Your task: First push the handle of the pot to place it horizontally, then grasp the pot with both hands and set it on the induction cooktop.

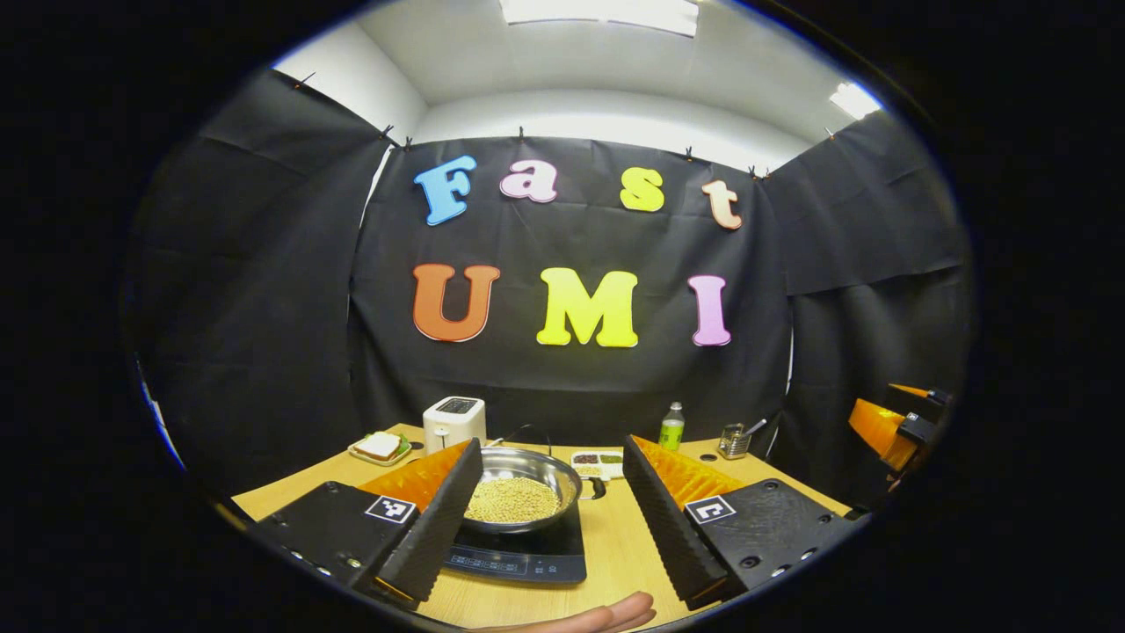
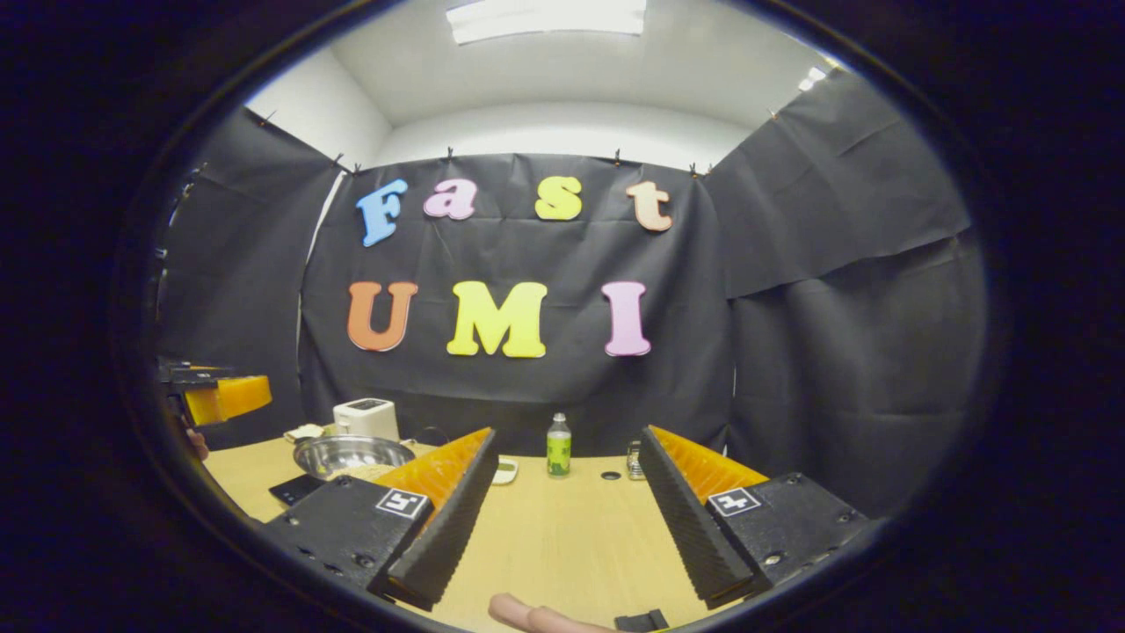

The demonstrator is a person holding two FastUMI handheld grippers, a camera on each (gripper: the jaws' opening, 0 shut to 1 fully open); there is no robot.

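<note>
A steel pot (image 1: 524,491) full of pale beans sits on the black induction cooktop (image 1: 527,556); its short handle (image 1: 593,488) points right. My left gripper (image 1: 552,519) hangs open above the table's near edge, the pot lying beyond and between its fingers, untouched. In the right gripper view the pot (image 2: 350,454) and a corner of the cooktop (image 2: 294,489) lie far left, past the left finger. My right gripper (image 2: 562,519) is open over bare wood, holding nothing. The other gripper shows at the right edge of the left gripper view (image 1: 896,424) and at the left edge of the right gripper view (image 2: 215,396).
Along the back of the wooden table (image 2: 562,536) stand a white toaster (image 1: 453,422), a plate with a sandwich (image 1: 380,448), a divided dish (image 1: 598,463), a green bottle (image 1: 671,428) and a small glass jar (image 1: 734,440). Fingertips (image 1: 606,615) show at the bottom edge.
</note>
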